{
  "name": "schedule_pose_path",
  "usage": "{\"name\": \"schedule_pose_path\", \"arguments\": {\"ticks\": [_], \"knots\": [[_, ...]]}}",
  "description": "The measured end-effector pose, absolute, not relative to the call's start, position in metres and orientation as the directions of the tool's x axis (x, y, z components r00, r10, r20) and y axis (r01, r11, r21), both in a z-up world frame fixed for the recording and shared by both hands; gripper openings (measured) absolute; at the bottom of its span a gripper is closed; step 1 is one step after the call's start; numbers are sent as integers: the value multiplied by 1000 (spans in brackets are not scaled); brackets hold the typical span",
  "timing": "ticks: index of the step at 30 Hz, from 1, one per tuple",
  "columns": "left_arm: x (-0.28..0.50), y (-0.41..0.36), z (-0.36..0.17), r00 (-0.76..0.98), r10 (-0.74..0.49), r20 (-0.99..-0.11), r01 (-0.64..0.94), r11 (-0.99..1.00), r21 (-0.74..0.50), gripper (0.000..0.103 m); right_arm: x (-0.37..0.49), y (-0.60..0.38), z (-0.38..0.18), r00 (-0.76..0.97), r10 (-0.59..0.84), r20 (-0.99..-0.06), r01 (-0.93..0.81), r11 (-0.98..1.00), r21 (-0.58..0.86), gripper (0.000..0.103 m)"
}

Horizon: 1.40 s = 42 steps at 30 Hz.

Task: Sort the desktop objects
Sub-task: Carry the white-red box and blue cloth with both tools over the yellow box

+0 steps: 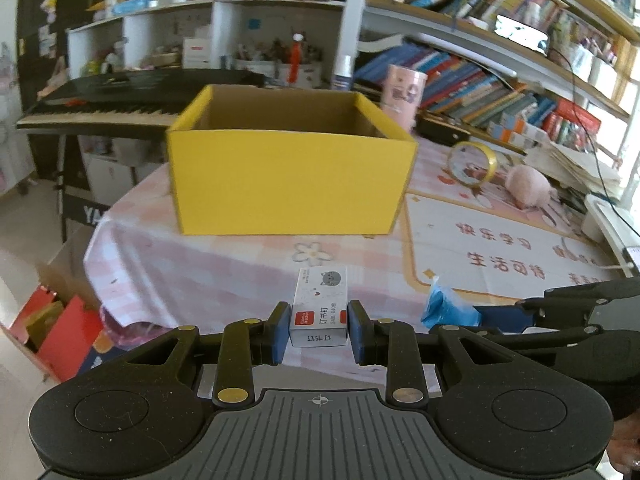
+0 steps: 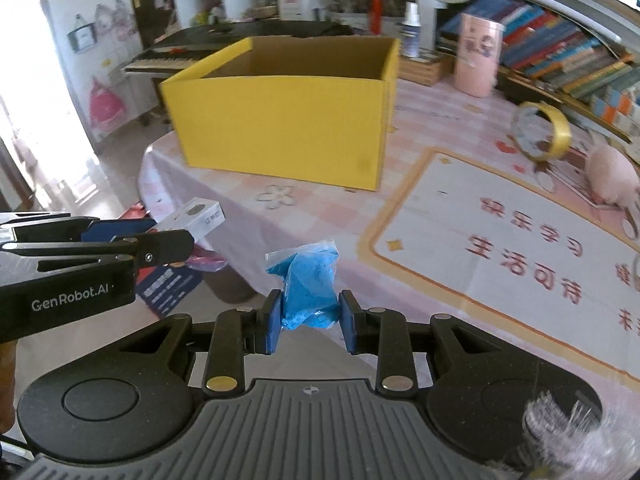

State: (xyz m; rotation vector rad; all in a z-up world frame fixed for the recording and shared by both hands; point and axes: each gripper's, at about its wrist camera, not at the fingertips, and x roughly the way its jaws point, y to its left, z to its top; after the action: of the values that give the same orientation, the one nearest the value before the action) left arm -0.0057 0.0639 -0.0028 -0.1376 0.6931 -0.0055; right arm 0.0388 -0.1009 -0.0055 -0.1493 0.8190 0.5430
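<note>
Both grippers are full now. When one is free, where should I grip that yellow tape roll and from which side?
The yellow tape roll stands tilted on edge with its open centre showing. Probably come from above, one finger inside the ring and one outside, pinching the top of the band; its curved outside would likely slip.

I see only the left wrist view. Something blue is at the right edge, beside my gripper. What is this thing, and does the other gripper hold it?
Observer: It is a small blue plastic bag, crumpled, and the right gripper is shut on it from both sides.
Operator: My staple box, does it stick out in front of the fingers?
Observer: Yes. From the right wrist view the staple box pokes forward past the left gripper.
Operator: Is anything standing behind the yellow box on the right?
Observer: A white spray bottle stands behind the right rear corner of the yellow box.
</note>
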Motion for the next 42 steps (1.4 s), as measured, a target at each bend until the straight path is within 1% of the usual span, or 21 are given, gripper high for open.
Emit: {"name": "schedule_pose_path", "arguments": {"ticks": [10, 28, 35, 42], "knots": [[-14, 85, 4, 796, -10, -606, -93, 986, -139, 29, 32, -72, 3, 543, 444, -713, -594, 803, 46, 28], [1, 95, 25, 846, 13, -533, -98, 986, -132, 29, 46, -58, 28, 604, 458, -652, -605, 796, -2, 27], [26, 96, 38, 871, 27, -491, -104, 986, -130, 29, 66, -56, 45, 656, 476, -586, -609, 792, -39, 27], [64, 93, 50, 886, 47, -462, -115, 986, -119, 29, 107, -54, 63, 684, 510, -521, -621, 782, -50, 27]]}}
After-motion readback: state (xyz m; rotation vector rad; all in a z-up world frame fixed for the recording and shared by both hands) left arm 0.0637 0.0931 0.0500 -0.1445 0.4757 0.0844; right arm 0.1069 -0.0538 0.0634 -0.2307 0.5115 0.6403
